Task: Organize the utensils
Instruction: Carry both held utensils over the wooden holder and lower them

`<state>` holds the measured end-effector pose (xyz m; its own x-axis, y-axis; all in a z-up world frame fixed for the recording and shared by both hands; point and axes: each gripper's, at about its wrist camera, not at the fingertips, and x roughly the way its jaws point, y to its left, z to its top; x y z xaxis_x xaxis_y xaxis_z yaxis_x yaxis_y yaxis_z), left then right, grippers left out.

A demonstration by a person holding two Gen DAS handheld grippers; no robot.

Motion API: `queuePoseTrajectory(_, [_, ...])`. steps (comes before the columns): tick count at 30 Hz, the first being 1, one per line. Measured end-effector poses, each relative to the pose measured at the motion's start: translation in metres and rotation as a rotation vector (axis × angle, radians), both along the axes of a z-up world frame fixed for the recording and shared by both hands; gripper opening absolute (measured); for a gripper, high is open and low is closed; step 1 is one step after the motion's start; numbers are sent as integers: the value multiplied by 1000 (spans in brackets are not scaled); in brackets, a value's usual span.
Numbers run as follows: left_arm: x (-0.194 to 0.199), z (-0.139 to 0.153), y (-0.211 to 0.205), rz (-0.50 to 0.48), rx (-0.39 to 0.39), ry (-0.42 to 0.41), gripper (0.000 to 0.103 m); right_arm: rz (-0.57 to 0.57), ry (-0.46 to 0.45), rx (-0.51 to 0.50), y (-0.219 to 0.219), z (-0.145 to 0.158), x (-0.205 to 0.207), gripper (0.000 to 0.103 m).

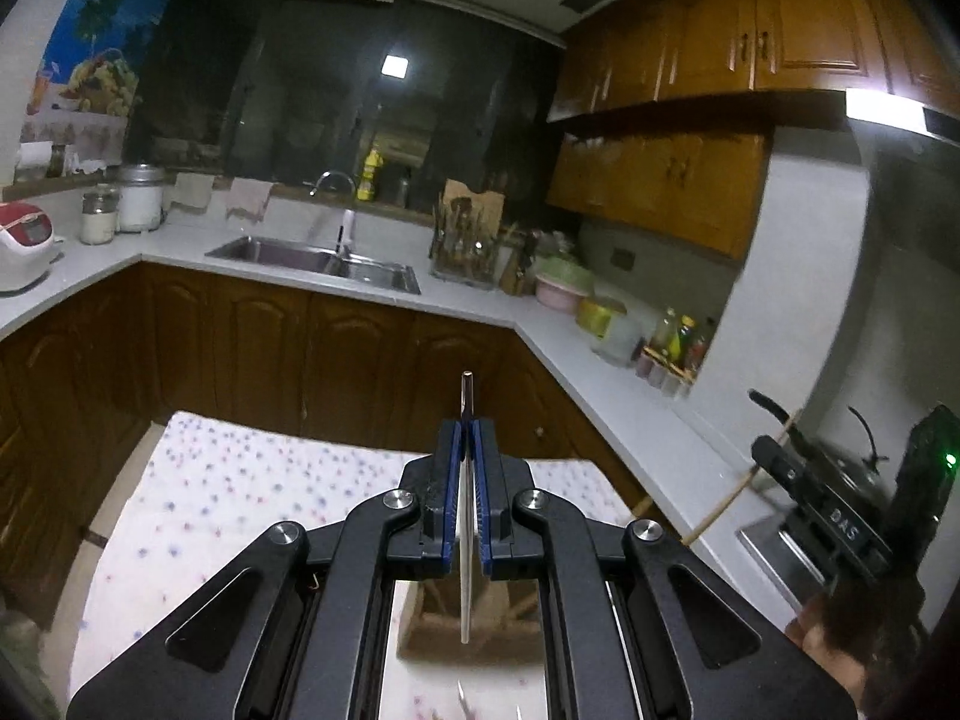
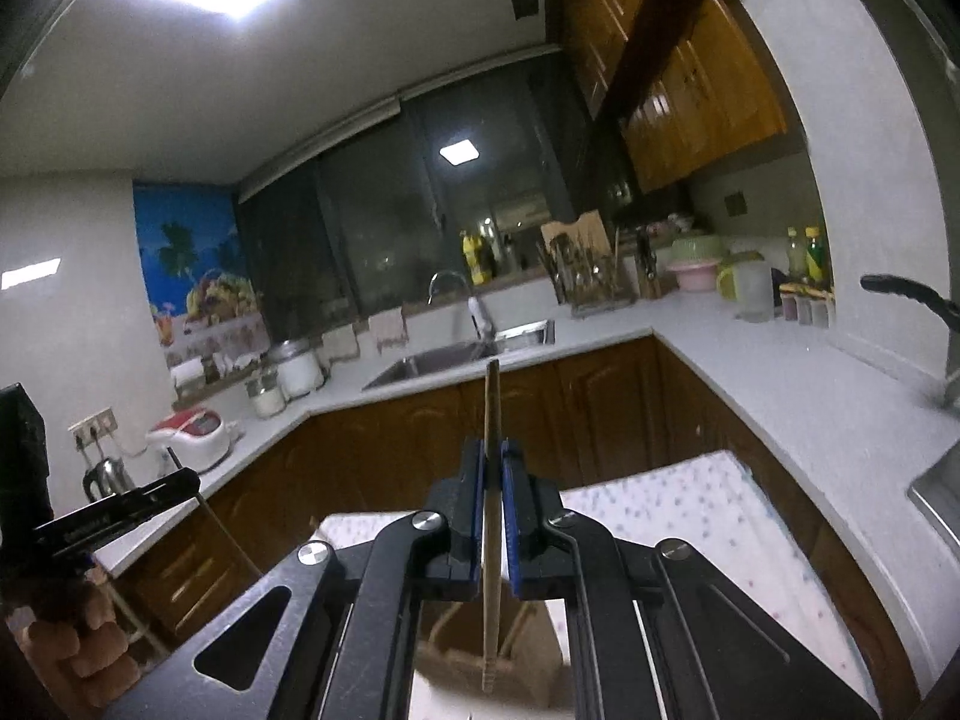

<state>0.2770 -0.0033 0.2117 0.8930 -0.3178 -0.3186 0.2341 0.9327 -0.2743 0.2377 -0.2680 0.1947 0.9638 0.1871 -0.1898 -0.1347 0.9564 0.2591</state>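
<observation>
Kitchen counter [image 1: 198, 246]: white, L-shaped, runs well beyond both grippers, over brown cabinet doors [image 1: 354, 354].

Spotted cloth [image 1: 240, 480]: white with small coloured dots, spread directly below and ahead of the left gripper; also seen under the right gripper [image 2: 690, 510].

Sink [image 1: 312, 258]: steel, set in the counter far ahead of the left gripper, tap behind it.

Rice cooker [image 1: 24, 243]: white and red, far left of the left gripper.

Utensil rack [image 1: 465, 246]: on the counter far ahead, just right of the sink, crowded with handles.

Wooden holder [image 1: 474, 618]: brown box directly beneath the left gripper; utensils stand in it, contents blurred. Also below the right gripper [image 2: 486, 660].

Left gripper [image 1: 468, 462]: blue-padded jaws clamped together on a metal utensil [image 1: 465, 540], a thin silver strip seen edge-on, its tip standing past the fingertips, its lower end hanging over the holder. Type of utensil cannot be told.

Right gripper [image 2: 493, 480]: jaws clamped on a wooden chopstick [image 2: 491, 516], upright between the pads, lower end over the holder.
</observation>
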Motion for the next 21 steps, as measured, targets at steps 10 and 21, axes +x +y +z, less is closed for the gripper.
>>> queuePoseTrajectory(10, [43,-56,-5,73,-32,45,4,-39,-3,-16,5,-28,40,6])
queuePoseTrajectory(21, [58,-117,-14,42,-8,167,6,-1,142,-43,13,-87,63,6])
